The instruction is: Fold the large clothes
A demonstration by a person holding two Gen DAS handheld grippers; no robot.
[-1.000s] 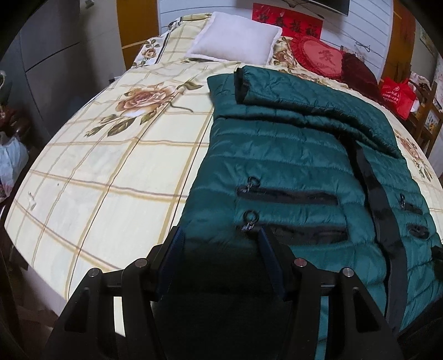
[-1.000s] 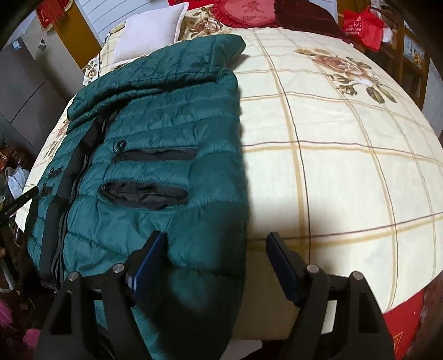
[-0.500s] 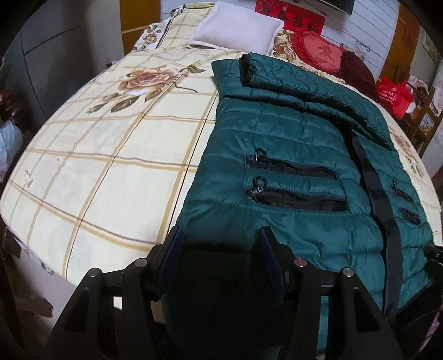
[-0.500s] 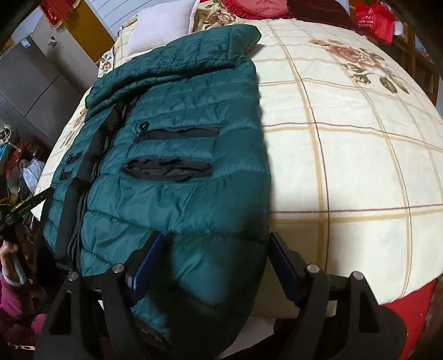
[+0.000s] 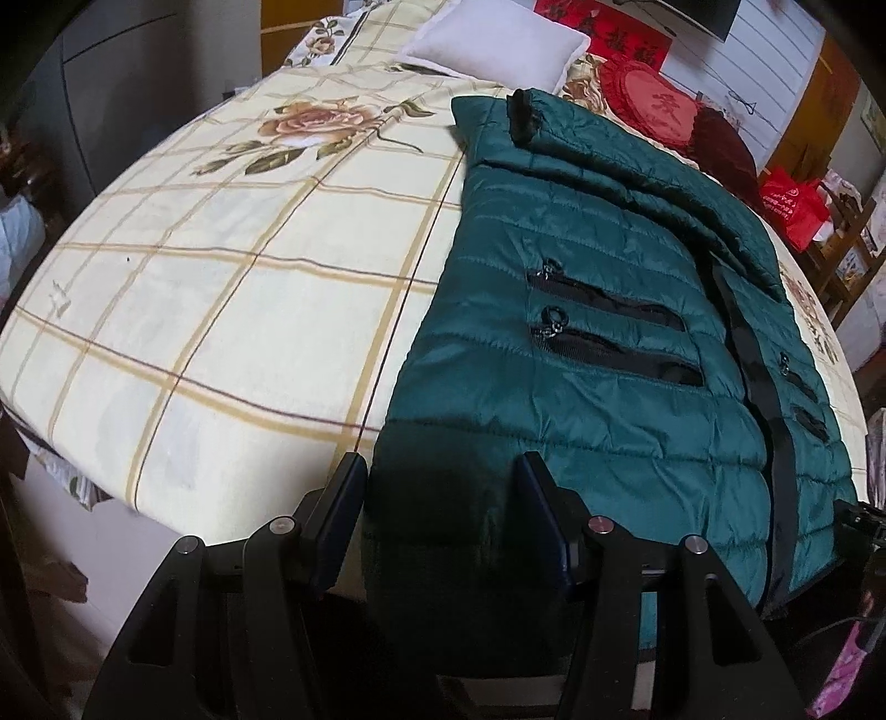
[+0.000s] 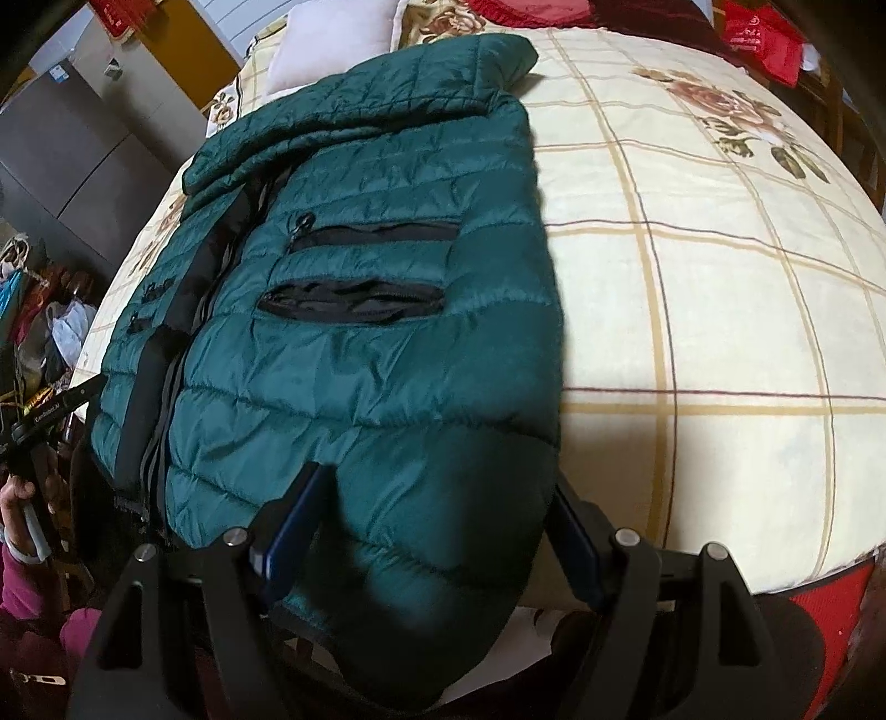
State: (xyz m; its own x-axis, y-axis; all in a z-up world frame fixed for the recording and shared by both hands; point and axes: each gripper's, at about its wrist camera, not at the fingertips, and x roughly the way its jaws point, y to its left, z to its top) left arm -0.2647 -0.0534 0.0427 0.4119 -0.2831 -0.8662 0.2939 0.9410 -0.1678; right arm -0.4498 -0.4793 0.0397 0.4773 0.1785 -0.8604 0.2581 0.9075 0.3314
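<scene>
A dark green quilted puffer jacket (image 5: 598,343) lies face up on the bed, sleeves folded across its top, black zip pockets showing; it also shows in the right wrist view (image 6: 365,310). Its hem hangs over the near bed edge. My left gripper (image 5: 443,509) has its jaws apart with the hem's left corner lying between them. My right gripper (image 6: 437,531) also has its jaws wide apart with the hem's right corner between them. Neither pair of fingers presses the fabric.
The bed (image 5: 221,288) has a cream plaid sheet with rose prints. A white pillow (image 5: 493,50) and red cushions (image 5: 659,111) lie at the head. A red bag (image 5: 792,205) sits by a chair on the right. Grey cabinets (image 6: 72,144) stand on the left.
Both grippers have drawn back toward the near bed edge and risen; the jacket's hem now hangs over the edge between the jaws. The jaws stayed apart.
</scene>
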